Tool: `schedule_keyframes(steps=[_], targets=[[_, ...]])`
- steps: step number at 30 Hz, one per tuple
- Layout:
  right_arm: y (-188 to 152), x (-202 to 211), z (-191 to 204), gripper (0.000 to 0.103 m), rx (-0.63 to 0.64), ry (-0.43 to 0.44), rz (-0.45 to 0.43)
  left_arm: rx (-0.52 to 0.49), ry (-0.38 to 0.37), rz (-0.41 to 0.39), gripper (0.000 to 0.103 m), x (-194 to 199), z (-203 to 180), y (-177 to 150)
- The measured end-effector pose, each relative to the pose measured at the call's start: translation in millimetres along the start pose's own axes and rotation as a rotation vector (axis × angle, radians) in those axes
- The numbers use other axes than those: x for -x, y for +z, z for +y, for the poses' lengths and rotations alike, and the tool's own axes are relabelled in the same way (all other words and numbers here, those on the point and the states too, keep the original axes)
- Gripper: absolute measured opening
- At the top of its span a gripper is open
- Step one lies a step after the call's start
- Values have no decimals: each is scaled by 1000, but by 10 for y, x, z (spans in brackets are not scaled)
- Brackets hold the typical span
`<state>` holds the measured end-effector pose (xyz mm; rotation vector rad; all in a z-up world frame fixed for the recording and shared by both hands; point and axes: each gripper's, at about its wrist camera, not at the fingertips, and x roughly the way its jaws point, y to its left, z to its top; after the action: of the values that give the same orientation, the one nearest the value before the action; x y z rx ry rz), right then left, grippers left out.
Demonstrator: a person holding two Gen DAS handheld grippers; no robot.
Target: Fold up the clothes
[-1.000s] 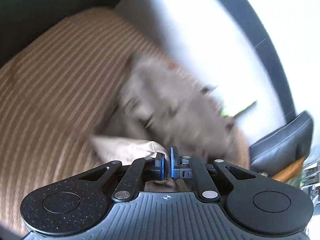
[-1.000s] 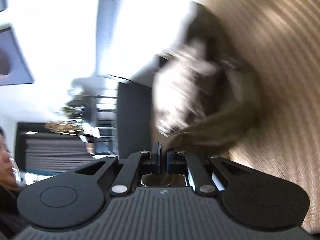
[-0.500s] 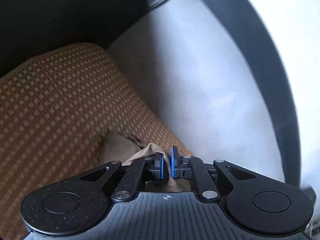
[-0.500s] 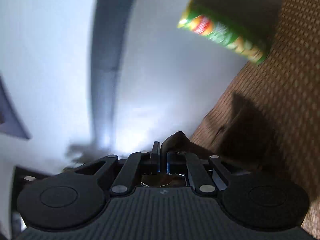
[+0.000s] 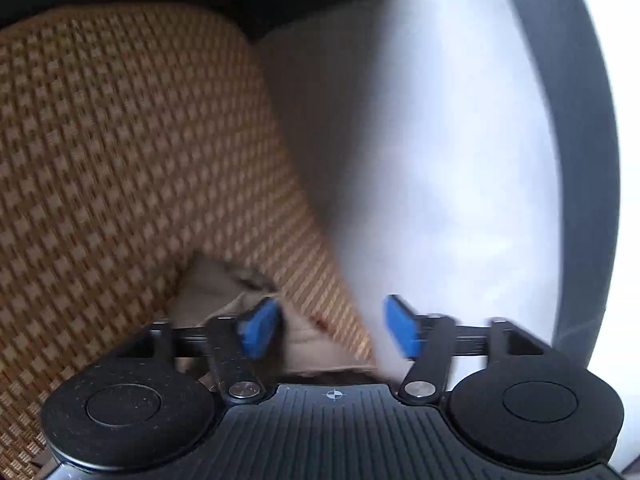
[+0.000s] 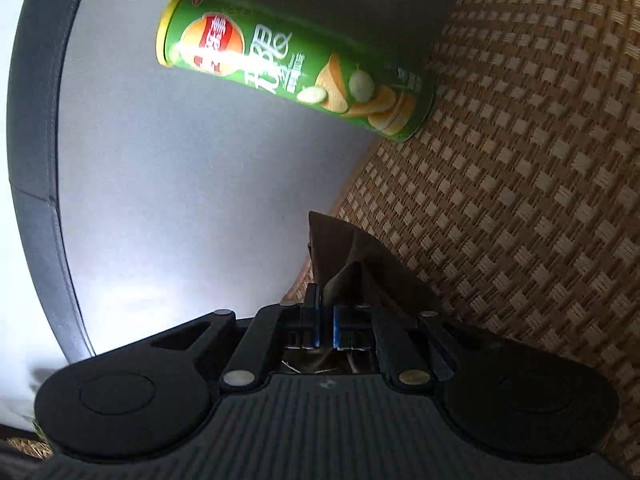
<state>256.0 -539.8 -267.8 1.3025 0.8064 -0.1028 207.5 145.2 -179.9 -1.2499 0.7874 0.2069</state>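
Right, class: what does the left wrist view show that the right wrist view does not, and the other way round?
Only the left wrist view shows the left gripper with fingers spread apart, beige cloth lying loose by one finger. Only the right wrist view shows a green chip can and the right gripper shut on a dark cloth fold. Both share the woven mat and the pale grey surface.
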Motion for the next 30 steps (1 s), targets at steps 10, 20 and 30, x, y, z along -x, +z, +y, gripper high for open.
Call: schedule_keyframes(steps=[10, 20, 30], targets=[[-80, 759, -64, 76, -110, 146, -157, -459, 53, 66, 86, 719, -323, -607], [-482, 1538, 889, 63, 574, 86, -35, -1159, 219, 195, 64, 575, -993, -1687], [-1106, 993, 1702, 63, 977, 116, 195, -1502, 418, 191, 52, -110, -1004, -1813]])
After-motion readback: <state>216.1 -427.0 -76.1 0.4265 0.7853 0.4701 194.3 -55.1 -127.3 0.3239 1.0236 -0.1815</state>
